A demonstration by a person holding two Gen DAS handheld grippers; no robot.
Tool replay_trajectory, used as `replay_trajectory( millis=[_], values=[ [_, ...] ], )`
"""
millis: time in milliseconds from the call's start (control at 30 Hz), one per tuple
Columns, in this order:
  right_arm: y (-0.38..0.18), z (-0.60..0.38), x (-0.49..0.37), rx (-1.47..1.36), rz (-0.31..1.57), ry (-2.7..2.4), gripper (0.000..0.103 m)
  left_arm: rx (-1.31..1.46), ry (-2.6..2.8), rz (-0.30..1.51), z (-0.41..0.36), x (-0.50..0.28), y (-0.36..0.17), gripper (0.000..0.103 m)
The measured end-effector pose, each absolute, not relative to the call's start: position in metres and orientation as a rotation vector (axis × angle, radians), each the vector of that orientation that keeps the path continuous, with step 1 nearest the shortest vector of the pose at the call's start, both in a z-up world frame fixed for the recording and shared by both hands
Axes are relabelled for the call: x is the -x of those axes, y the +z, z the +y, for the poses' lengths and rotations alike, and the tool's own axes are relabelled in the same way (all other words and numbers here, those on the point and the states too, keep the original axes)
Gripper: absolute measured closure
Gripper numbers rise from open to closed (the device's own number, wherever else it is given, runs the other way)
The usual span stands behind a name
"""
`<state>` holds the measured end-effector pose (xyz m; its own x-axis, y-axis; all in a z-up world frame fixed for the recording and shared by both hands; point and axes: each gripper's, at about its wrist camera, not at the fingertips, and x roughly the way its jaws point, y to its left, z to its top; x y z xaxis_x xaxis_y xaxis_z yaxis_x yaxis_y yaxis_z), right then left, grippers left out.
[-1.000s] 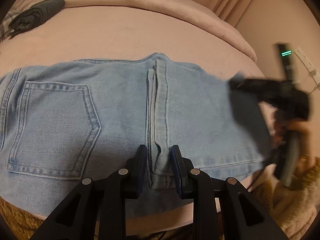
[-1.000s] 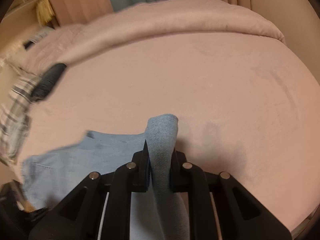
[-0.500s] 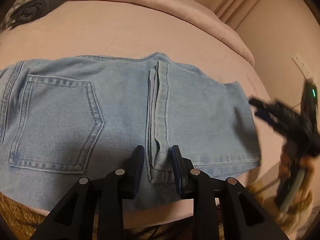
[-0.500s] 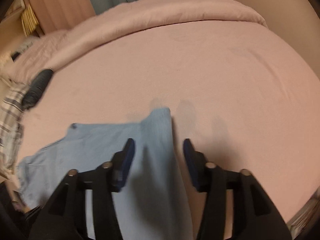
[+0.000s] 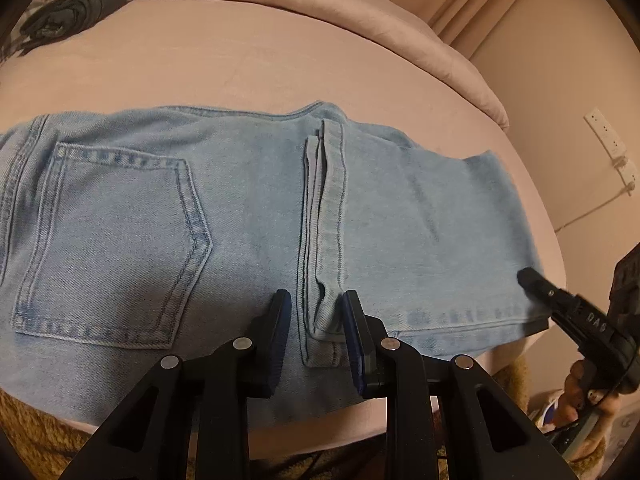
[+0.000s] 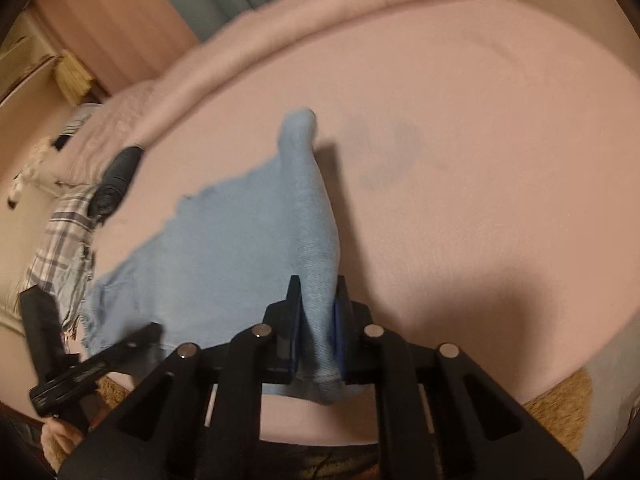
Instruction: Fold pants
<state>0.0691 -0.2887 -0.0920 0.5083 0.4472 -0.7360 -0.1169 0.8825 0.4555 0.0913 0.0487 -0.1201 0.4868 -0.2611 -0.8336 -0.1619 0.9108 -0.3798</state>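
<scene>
The pants [image 5: 248, 216], light blue denim, are spread across a pink bed [image 5: 260, 56], folded so that the hemmed leg ends lie over the seat beside a back pocket [image 5: 112, 248]. In the left wrist view, the left gripper [image 5: 314, 344] is held low over the near edge of the pants, its two blue-padded fingers [image 5: 280, 336] standing apart on either side of the stacked hems [image 5: 322, 240]; the hems are seen between the pads, but no pinching of the cloth is shown.

In the right wrist view, the right gripper [image 6: 316, 324] is closed on a raised fold of the pants [image 6: 240, 256] at the near bed edge, the denim being squeezed between its pads and drawn up into a ridge that runs away from the fingers. The same gripper is seen from the left wrist view [image 5: 568, 308] at the right-hand corner of the pants, with white lettering on its side that is too small to be read with certainty.

A dark rolled garment [image 5: 76, 8] lies well apart from the pants near the far side of the bed, and a plaid cloth [image 6: 64, 240] is seen beside it in the right wrist view. A white power strip [image 5: 610, 144] is mounted on the wall. No containers are visible.
</scene>
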Motion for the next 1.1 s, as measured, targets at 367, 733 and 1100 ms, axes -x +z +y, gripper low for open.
replay_trajectory(
  millis=[367, 733, 1100],
  values=[
    [-0.123, -0.271, -0.073, -0.239, 1.064, 0.198, 0.079, 0.439, -0.049, 1.047, 0.057, -0.082, -0.109, 0.072],
    [-0.059, -0.272, -0.061, -0.19, 0.919, 0.166, 0.04, 0.552, 0.211, 0.759, 0.158, -0.022, -0.043, 0.017],
    [-0.114, -0.198, -0.082, -0.131, 1.077, 0.288, 0.041, 0.615, 0.455, 0.904, 0.204, -0.011, -0.099, 0.011]
  ],
)
